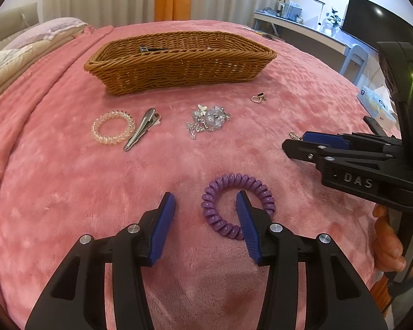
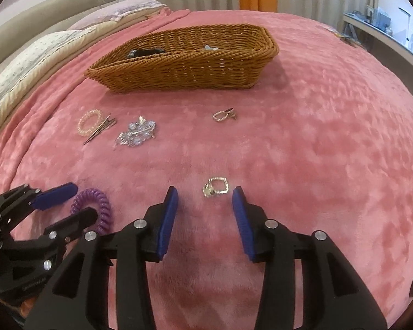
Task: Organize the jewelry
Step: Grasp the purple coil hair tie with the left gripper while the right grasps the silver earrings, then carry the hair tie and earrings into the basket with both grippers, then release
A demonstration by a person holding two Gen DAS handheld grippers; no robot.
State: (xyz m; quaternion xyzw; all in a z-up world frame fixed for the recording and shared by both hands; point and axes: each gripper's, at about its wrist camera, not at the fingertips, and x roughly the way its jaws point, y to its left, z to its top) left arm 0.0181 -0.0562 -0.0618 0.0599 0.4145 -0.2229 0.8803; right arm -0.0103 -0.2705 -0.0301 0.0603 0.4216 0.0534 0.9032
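Now | left gripper [image 1: 205, 211] released, one finger inside purple coil tie [image 1: 238, 205] to pinch its loop | right gripper [image 2: 205, 206] released, straddling gold ring [image 2: 216, 189] on bed [image 2: 316, 137] | basket [image 2: 184, 66] beyond, awaiting both.

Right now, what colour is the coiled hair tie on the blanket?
Purple; the hair tie shows best in the left wrist view.

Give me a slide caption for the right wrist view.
Right claw open around a small gold ring on the pink blanket.

basket [image 1: 179, 63] behind clip [image 1: 141, 132], bracelet [image 1: 209, 119] right of clip
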